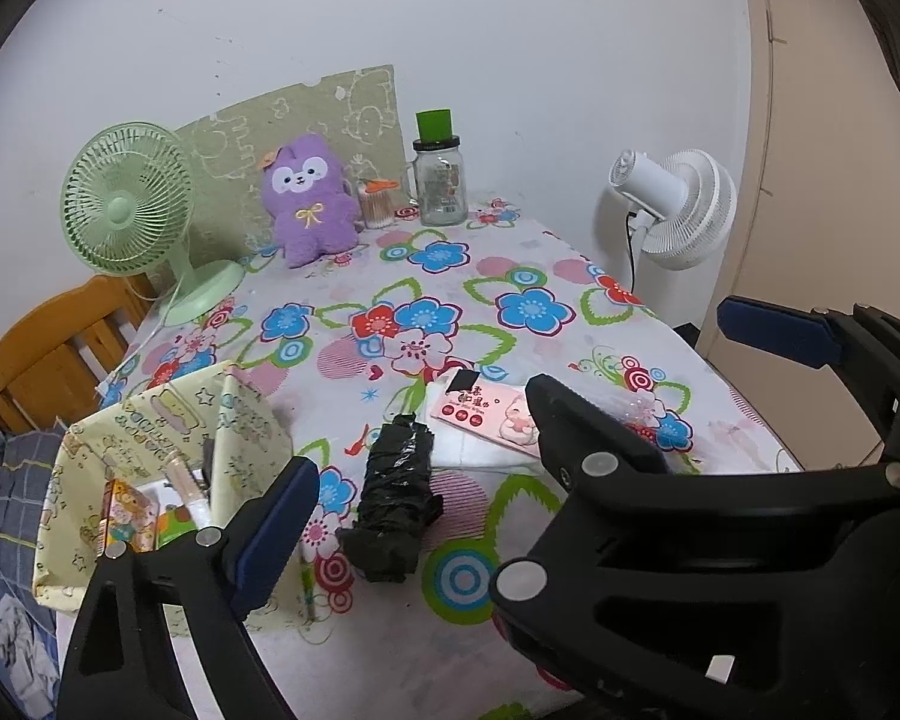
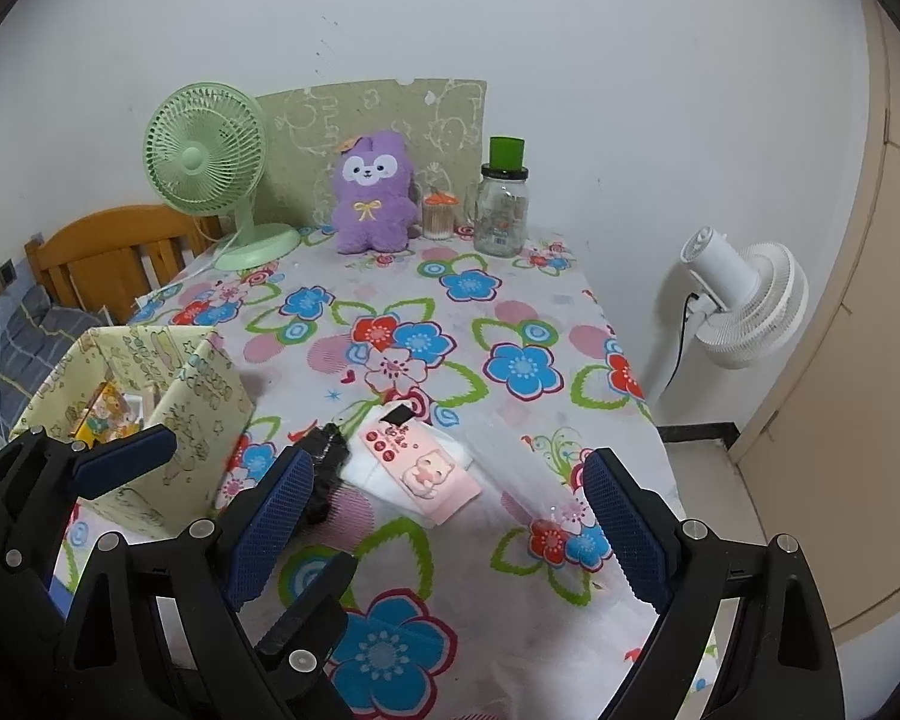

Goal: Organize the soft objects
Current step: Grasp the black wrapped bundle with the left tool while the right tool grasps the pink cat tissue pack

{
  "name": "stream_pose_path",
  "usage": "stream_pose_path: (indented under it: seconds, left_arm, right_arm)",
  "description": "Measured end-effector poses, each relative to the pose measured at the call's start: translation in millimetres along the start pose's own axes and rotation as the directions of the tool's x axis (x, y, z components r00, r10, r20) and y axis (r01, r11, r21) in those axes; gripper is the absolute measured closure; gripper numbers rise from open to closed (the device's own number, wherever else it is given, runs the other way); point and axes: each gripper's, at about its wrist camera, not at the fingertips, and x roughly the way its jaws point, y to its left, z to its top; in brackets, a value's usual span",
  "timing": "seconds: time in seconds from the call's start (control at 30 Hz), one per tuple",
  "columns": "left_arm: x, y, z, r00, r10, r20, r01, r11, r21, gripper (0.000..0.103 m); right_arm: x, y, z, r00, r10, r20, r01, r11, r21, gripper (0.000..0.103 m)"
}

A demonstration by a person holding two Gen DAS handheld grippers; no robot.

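Note:
A purple plush toy (image 1: 312, 198) (image 2: 372, 204) sits upright at the far edge of the table, against the wall. A black crumpled bundle (image 1: 396, 498) (image 2: 324, 459) lies near the front. Beside it is a white soft pack with a pink label (image 1: 486, 426) (image 2: 417, 471). My left gripper (image 1: 444, 516) is open above the table, with the bundle just ahead between its fingers and untouched. My right gripper (image 2: 450, 519) is open and empty, over the cloth just short of the pack. It crosses the right side of the left wrist view and hides my left gripper's right finger.
A yellow patterned fabric box (image 1: 150, 450) (image 2: 150, 414) holding small items stands at the front left. A green fan (image 1: 129, 207), a swab pot (image 1: 375, 204) and a glass jar (image 1: 441, 180) line the back. A white fan (image 2: 744, 306) stands off the table's right edge, a wooden chair (image 2: 102, 252) at the left.

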Motion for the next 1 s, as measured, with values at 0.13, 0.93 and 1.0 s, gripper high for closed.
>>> stream_pose_path:
  seconds: [0.13, 0.93, 1.0]
  left_arm:
    - [11.9, -3.0, 0.3, 1.000, 0.002, -0.012, -0.002, 1.000, 0.003, 0.019]
    - [92.5, 11.3, -3.4, 0.988, 0.043, -0.148, -0.050, 0.998, -0.046, 0.028]
    - [98.6, 13.7, -2.9, 0.986, 0.053, -0.159, -0.062, 0.997, -0.049, 0.030]
  right_arm:
    - [12.8, -4.5, -1.8, 1.000, 0.002, -0.016, -0.003, 1.000, -0.004, 0.010]
    - [97.4, -6.8, -4.3, 0.991, 0.043, -0.129, -0.045, 0.999, -0.015, 0.012]
    - [104.2, -6.8, -3.7, 0.989, 0.047, -0.138, -0.049, 0.999, -0.016, 0.012]
